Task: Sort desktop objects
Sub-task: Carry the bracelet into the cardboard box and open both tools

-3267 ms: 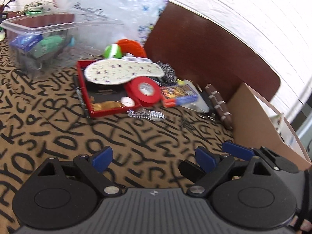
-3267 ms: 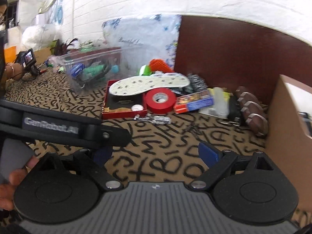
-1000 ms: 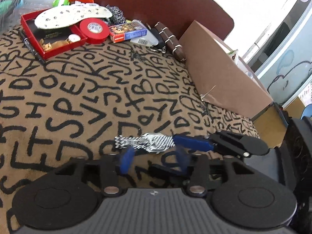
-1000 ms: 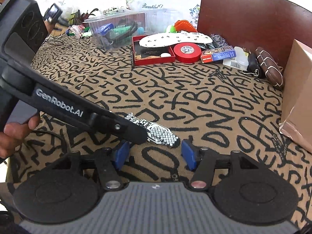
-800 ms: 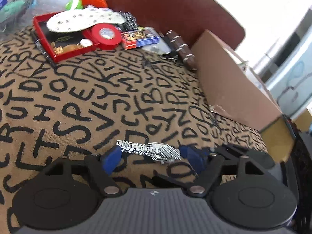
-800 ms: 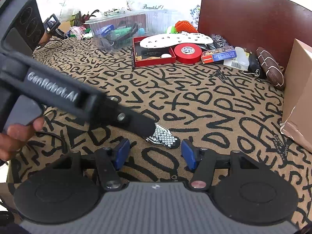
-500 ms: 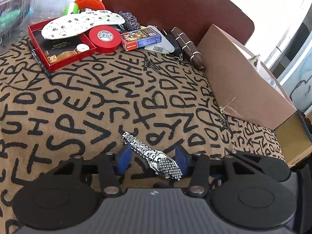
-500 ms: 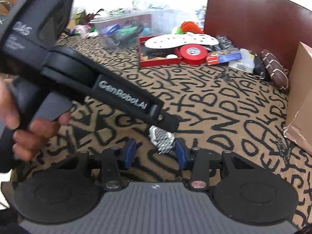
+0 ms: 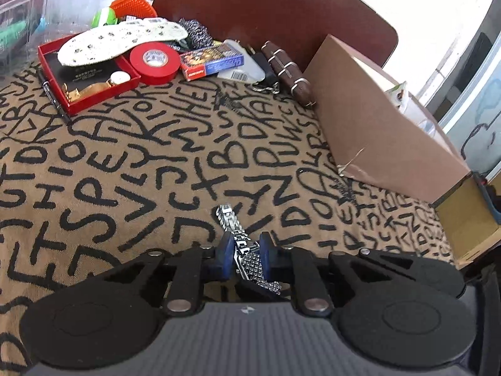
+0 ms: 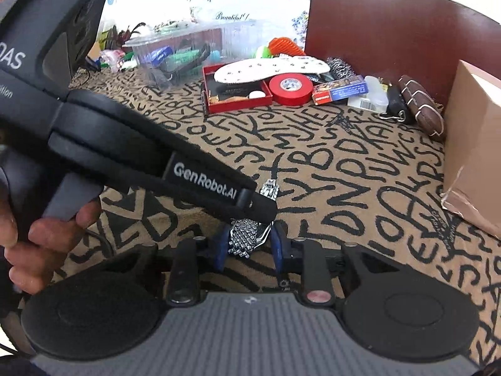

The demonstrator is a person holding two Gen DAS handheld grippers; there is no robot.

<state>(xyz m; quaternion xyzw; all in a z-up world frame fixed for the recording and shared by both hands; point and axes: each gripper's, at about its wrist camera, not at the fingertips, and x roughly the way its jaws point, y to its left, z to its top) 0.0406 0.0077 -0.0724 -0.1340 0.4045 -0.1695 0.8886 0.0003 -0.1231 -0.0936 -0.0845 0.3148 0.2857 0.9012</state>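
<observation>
Far left on the bench (image 10: 360,169), which is covered by a tan cloth printed with black letters, stands a clear plastic bin (image 10: 188,53) already holding items, probably one sorting destination. Beside it, toward the right, loose objects lie in a row against the back: an open red box (image 9: 84,75) with a white spotted insole (image 9: 122,39) resting across it, a red roll of tape (image 9: 153,61), a blue-and-red card box (image 9: 211,59), and a brown cylindrical pouch with metal clips (image 9: 286,69). A brown cardboard box (image 9: 375,125) sits at the far right.

The task's thing, a silver metal link watch band (image 9: 241,244), lies in the near middle of the bench, well apart from the row.

- Left gripper (image 9: 245,252): jaws closing, blue pads on either side of the band's middle section and apparently pressing on it.
- Right gripper (image 10: 249,244): jaws closing around the band's studded end; contact cannot be confirmed.

Both grippers hold the same band, likely because a limp chain sags from a single grip. A hand (image 10: 47,244) grasps the left gripper's handle.
</observation>
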